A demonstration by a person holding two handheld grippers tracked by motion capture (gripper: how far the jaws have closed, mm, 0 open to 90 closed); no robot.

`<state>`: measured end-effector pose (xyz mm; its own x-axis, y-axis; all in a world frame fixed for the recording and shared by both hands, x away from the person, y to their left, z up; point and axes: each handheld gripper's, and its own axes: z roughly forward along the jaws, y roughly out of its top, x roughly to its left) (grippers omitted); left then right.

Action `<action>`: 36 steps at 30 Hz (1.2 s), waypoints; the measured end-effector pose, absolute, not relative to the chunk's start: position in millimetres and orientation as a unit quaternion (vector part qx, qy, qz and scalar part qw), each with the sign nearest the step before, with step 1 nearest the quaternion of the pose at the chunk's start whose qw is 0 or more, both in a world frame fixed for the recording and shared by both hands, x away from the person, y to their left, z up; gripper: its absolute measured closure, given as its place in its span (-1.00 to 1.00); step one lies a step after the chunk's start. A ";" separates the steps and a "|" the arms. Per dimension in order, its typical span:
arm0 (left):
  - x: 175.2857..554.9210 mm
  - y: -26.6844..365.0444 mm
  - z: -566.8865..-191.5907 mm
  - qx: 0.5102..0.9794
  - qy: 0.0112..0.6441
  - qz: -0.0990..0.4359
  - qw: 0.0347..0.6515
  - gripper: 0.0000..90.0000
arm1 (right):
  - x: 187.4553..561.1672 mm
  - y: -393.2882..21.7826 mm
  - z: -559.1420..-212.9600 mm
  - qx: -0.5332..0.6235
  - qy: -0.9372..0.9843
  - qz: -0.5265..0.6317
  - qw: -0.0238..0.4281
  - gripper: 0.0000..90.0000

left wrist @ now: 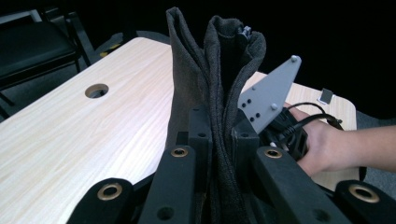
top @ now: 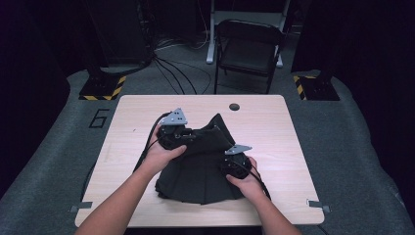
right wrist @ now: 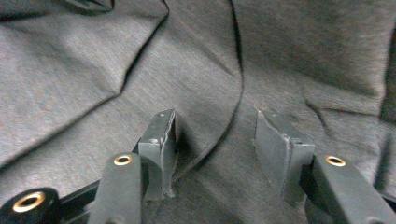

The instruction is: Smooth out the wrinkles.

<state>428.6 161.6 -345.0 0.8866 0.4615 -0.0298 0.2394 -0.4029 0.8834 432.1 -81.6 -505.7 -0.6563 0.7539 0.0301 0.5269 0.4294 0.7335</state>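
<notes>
Left gripper [left wrist: 219,140]: clamped on a bunched fold of the dark grey garment [top: 200,166], cloth squeezed between the 2 pads and standing upright above them in the left gripper view.
Left hand [top: 161,154]: wrapped around the gripper body, near the middle of the table [top: 274,112], grey three-cornered plate on top.
Right gripper [right wrist: 215,149]: jaws apart, set over flat cloth with a crease running between the pads; pads [right wrist: 161,140] not pressing on the fabric from both sides, so nothing gripped.
Right hand [top: 247,178]: holding its gripper at the garment's right side, toward the near right part of the table.
Garment: dark grey, pleated, spread from the table's middle down toward the near edge, 1 corner lifted into a peak pointing at the far edge.
Table: light wood, 1 round cable hole [top: 234,106] near the far edge, well apart from the cloth.
Beyond the table: 1 black chair [top: 247,49] on the grey floor, cables trailing beside it.
</notes>
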 end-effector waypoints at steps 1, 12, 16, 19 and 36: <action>428.3 161.1 -346.5 0.829 0.212 0.113 0.506 0.83 | 432.6 -82.0 -506.5 0.387 0.830 0.369 0.157 0.07; 427.3 161.1 -358.4 0.826 0.218 0.100 0.510 0.83 | 436.9 -87.5 -510.2 0.403 0.825 0.370 0.140 0.05; 428.3 159.7 -363.6 0.827 0.219 0.095 0.508 0.83 | 438.3 -88.7 -511.4 0.410 0.822 0.370 0.139 0.04; 429.0 158.8 -367.5 0.829 0.220 0.093 0.506 0.83 | 439.3 -90.1 -511.7 0.414 0.820 0.372 0.135 0.04; 424.2 151.0 -381.3 0.836 0.213 0.077 0.500 0.83 | 446.2 -102.8 -507.9 0.440 0.799 0.389 0.128 0.03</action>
